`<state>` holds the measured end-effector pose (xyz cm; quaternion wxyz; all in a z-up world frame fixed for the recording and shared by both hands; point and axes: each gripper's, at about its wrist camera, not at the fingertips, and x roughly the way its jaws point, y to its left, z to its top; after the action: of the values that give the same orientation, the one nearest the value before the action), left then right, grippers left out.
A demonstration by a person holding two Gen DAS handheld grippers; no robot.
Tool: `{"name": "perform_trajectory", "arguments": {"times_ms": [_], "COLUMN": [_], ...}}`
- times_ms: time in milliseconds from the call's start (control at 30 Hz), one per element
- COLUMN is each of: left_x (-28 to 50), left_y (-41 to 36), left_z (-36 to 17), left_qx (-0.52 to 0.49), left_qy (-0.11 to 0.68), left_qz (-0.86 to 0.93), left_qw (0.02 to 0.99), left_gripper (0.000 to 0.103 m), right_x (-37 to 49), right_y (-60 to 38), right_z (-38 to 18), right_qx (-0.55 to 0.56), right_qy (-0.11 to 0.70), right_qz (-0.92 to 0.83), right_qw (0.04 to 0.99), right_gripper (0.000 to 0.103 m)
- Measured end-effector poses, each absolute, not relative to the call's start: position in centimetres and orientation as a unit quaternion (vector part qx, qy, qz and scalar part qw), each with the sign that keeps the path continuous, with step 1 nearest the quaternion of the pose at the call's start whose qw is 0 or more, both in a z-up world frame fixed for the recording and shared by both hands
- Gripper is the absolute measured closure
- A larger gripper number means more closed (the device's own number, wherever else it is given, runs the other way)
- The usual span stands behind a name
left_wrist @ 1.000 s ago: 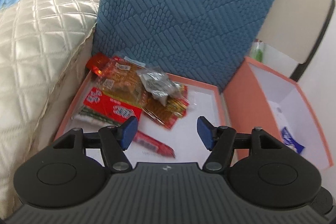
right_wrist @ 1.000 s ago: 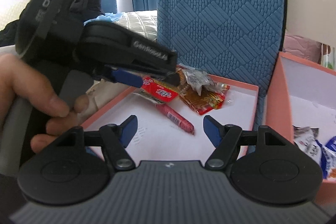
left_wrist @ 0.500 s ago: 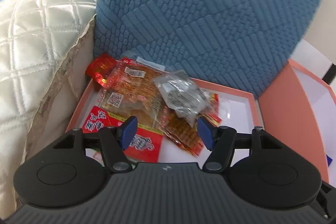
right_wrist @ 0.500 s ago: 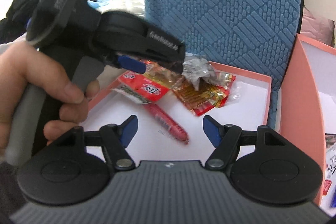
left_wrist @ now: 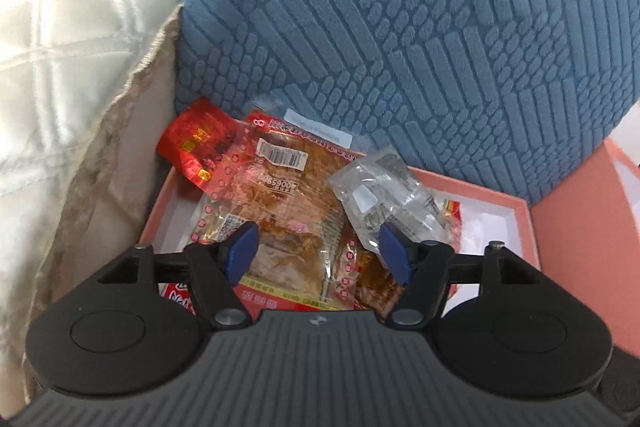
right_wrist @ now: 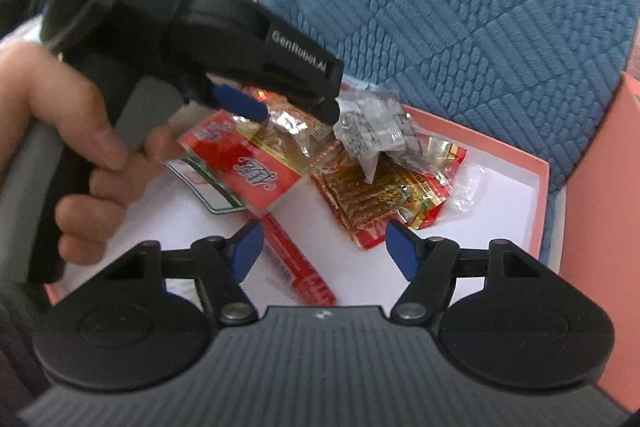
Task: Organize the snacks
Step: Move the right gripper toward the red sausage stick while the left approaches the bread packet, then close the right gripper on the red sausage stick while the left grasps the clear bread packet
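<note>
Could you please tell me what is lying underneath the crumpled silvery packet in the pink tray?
The silvery packet rests on orange-and-red snack packets, which lie on the pink tray floor. Whatever sits directly beneath its middle is covered in both views.

Left hand-held gripper point(left_wrist: 314, 253) tilted downward with blue pads spread wide, bare left hand point(right_wrist: 76, 155) wrapped around its grey handle, right hand-held gripper point(right_wrist: 322, 247) level, pads likewise apart
</note>
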<state>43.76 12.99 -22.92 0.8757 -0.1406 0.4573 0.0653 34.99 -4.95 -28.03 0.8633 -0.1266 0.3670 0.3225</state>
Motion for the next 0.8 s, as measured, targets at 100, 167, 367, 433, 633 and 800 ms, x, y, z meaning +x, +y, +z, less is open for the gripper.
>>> {"name": "perform_trajectory", "arguments": {"times_ms": [100, 167, 367, 433, 633, 800], "left_x": [44.4, 44.4, 44.4, 44.6, 44.9, 45.0], "left_y": [12.7, 12.4, 12.2, 12.5, 12.7, 12.4], "left_z": [-23.3, -23.1, -22.8, -23.1, -23.4, -23.7], "left_qx": [-0.119, -0.101, -0.036, -0.03, -0.03, -0.024], "left_qy": [0.467, 0.469, 0.46, 0.467, 0.471, 0.474], "left_qz": [0.061, 0.058, 0.091, 0.098, 0.097, 0.098], "left_qw": [0.874, 0.875, 0.882, 0.878, 0.876, 0.875], "left_gripper": [0.028, 0.027, 0.012, 0.011, 0.011, 0.01], "right_x": [36.1, 36.7, 37.4, 37.5, 36.3, 35.0], "right_y": [-4.6, -4.5, -4.6, -4.6, -3.7, -2.2], "right_z": [-28.8, -29.3, -29.6, -29.6, -29.3, -30.1], "right_qx": [-0.137, -0.142, -0.129, -0.123, -0.131, -0.172], "right_qy": [0.387, 0.397, 0.407, 0.413, 0.412, 0.401], "right_qz": [0.325, 0.331, 0.354, 0.362, 0.387, 0.383], "right_qw": [0.852, 0.845, 0.832, 0.827, 0.815, 0.814], "right_gripper": [0.034, 0.034, 0.034, 0.034, 0.034, 0.035]}}
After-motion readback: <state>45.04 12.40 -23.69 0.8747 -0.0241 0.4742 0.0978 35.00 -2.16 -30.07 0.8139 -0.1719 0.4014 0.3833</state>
